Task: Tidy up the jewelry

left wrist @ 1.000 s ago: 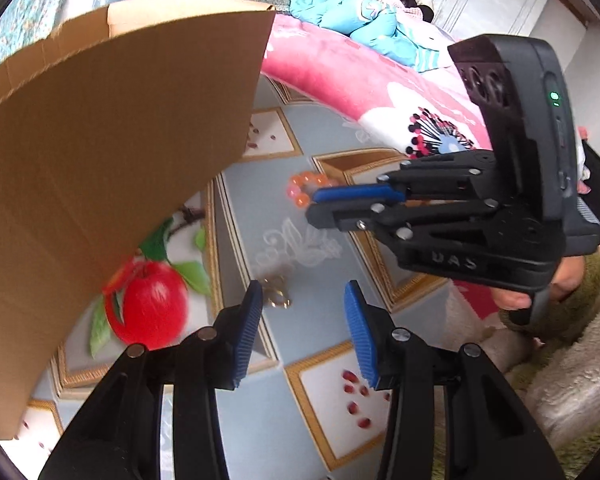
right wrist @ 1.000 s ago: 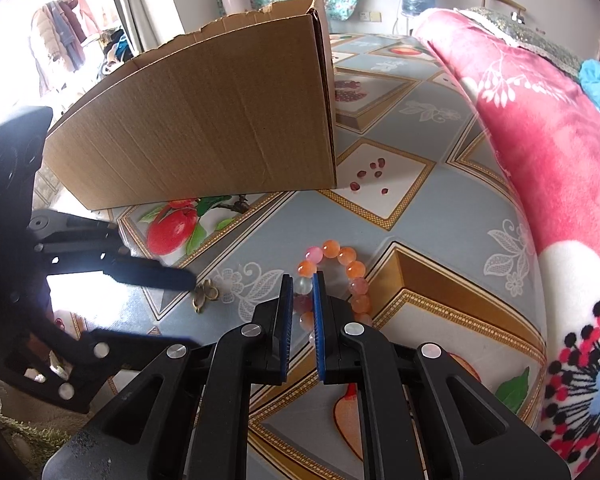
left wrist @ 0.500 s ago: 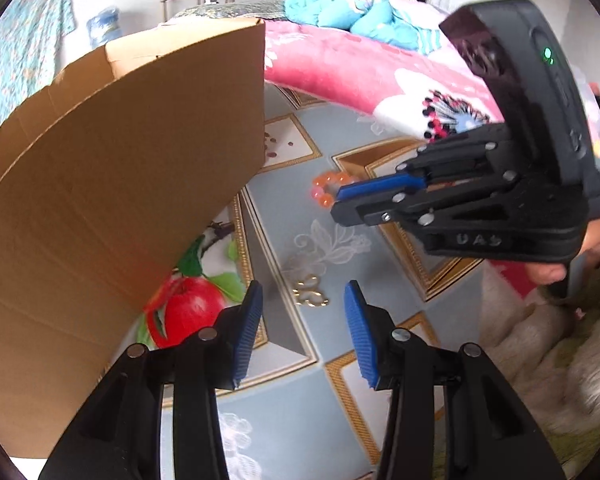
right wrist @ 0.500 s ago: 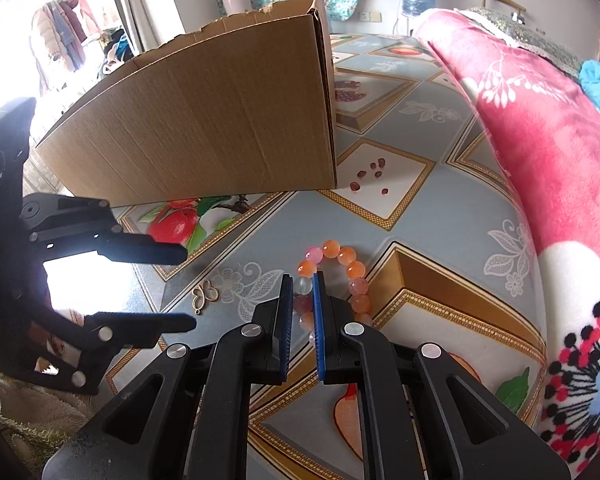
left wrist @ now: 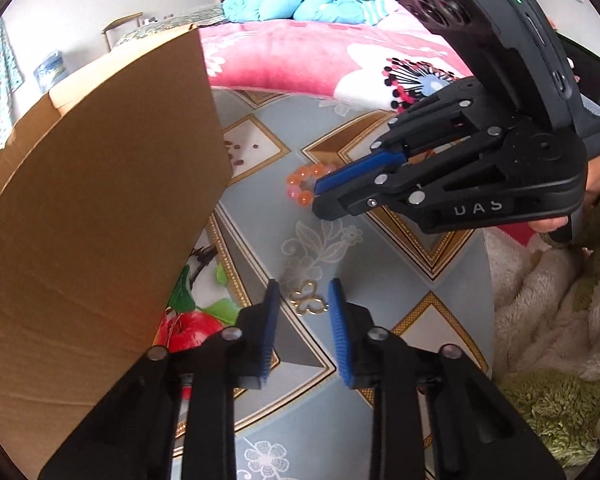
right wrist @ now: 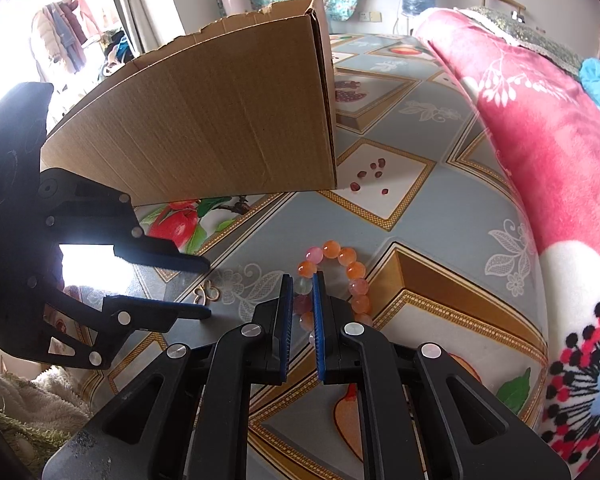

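A small gold butterfly charm (left wrist: pixel 309 300) (right wrist: pixel 206 292) lies on the patterned floor mat (left wrist: pixel 380 280). My left gripper (left wrist: pixel 303 292) (right wrist: pixel 209 289) points down at it, one tip on each side. Its jaws are closing, and a gap shows between pads and charm. An orange and pink bead bracelet (left wrist: pixel 300 188) (right wrist: pixel 342 264) lies further out on the mat. My right gripper (right wrist: pixel 302 280) (left wrist: pixel 316 199) is shut on the bracelet's near side, with beads showing between its blue pads.
A tall cardboard box (left wrist: pixel 100 200) (right wrist: pixel 220 128) stands close on the left. A pink flowered blanket (left wrist: pixel 300 60) (right wrist: pixel 540 140) borders the mat on the far side. Red seeds (right wrist: pixel 370 176) lie by the box corner. Fluffy beige and green fabric (left wrist: pixel 540 300) lies at the right.
The left gripper has rolled, and its jaws have narrowed with the gold charm now between the tips. The right gripper has stayed still on the bracelet.
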The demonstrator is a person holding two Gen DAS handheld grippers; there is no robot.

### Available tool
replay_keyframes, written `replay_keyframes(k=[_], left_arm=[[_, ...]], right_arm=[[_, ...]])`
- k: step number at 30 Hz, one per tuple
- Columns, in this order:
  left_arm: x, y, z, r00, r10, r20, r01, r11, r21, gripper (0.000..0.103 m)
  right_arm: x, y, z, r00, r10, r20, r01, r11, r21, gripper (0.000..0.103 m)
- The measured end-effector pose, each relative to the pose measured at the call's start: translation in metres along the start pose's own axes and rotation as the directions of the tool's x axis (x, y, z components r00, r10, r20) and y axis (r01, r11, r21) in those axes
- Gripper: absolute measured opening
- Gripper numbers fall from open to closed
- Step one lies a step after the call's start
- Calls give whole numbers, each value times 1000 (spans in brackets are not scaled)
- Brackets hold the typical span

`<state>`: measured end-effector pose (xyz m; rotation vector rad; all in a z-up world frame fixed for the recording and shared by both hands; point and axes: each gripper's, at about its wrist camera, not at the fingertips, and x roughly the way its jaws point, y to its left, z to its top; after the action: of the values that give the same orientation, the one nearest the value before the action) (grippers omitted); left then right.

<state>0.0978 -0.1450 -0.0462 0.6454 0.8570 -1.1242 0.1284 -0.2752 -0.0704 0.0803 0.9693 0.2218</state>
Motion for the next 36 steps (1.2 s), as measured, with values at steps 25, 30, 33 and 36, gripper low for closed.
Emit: replay_keyframes(k=[25,30,33,36], left_arm=[[-2,-15,2,998,65,-6,-65,998,-12,0],[-10,-12,3,999,41,-8,-42,998,-49,4],[-15,-12,3,999,38,-7,-38,997,-63,21],[-15,-14,2,999,31,-13,-32,997,-68,23]], right_arm=[[2,1,1,1000,-3,2,3,1000,-3,7],[1,2,0,1000,0,4,0,1000,1,7],[1,2,0,1000,1,6,-1,1000,2,7],[0,2,-1,1000,2,7,-2,1000,4,7]])
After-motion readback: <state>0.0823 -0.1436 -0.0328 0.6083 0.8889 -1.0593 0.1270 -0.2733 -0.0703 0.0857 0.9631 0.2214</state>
